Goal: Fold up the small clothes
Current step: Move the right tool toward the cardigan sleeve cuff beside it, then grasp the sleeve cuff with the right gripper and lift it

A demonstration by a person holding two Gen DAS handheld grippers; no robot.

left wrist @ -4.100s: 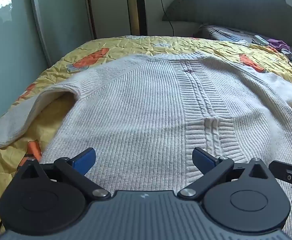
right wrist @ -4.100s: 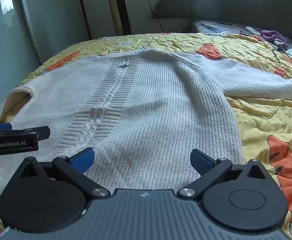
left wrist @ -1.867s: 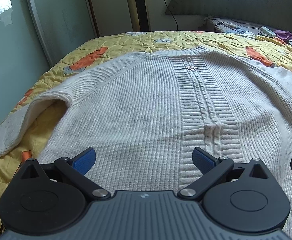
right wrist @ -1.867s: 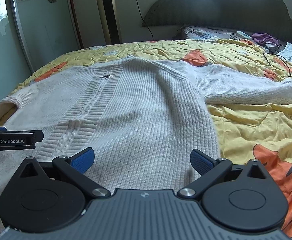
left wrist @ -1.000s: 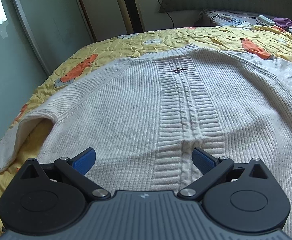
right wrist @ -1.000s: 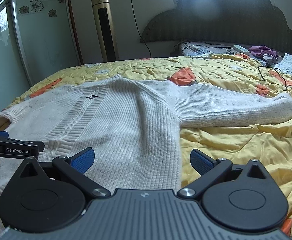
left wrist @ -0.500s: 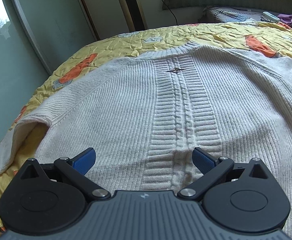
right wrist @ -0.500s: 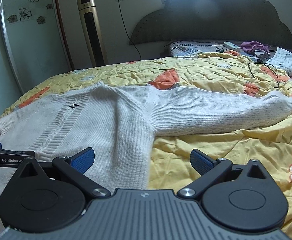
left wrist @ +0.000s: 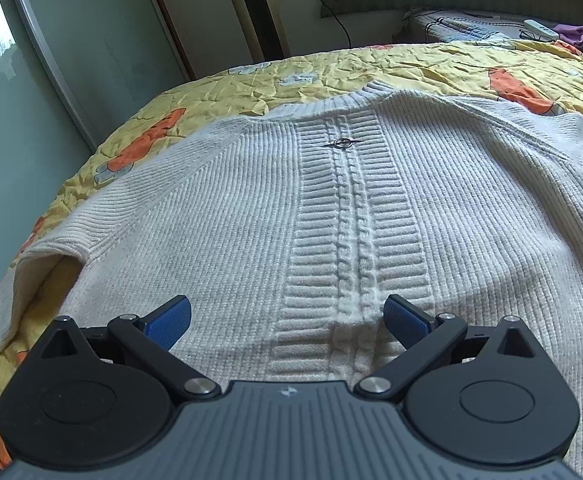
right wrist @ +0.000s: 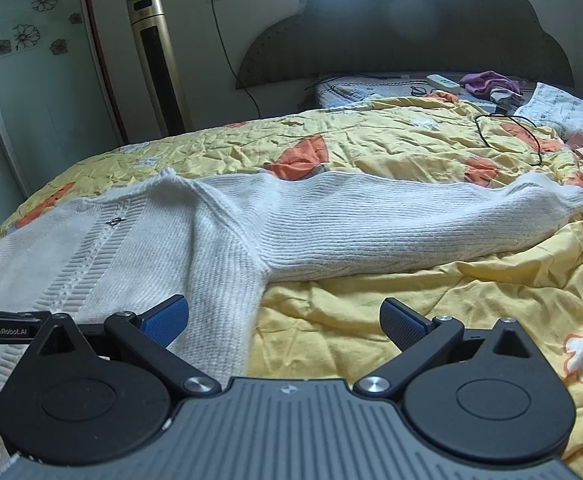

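Note:
A cream knit sweater lies spread flat on the yellow bedspread, with a cabled centre band and a small metal emblem near the neckline. My left gripper is open and empty, low over the sweater's hem. In the right wrist view the sweater's body lies at the left and its right sleeve stretches out to the right. My right gripper is open and empty, over the sweater's right side edge. The left gripper's finger shows at the left edge.
The bed's left edge drops toward a glass wardrobe door. A tall gold fan tower stands by the wall. A dark headboard, a black cable, a remote and purple cloth lie at the bed's far end.
The right gripper has swung to the right, bringing the outstretched right sleeve into view. The left gripper has shifted slightly toward the sweater's centre band. Both grippers stayed open.

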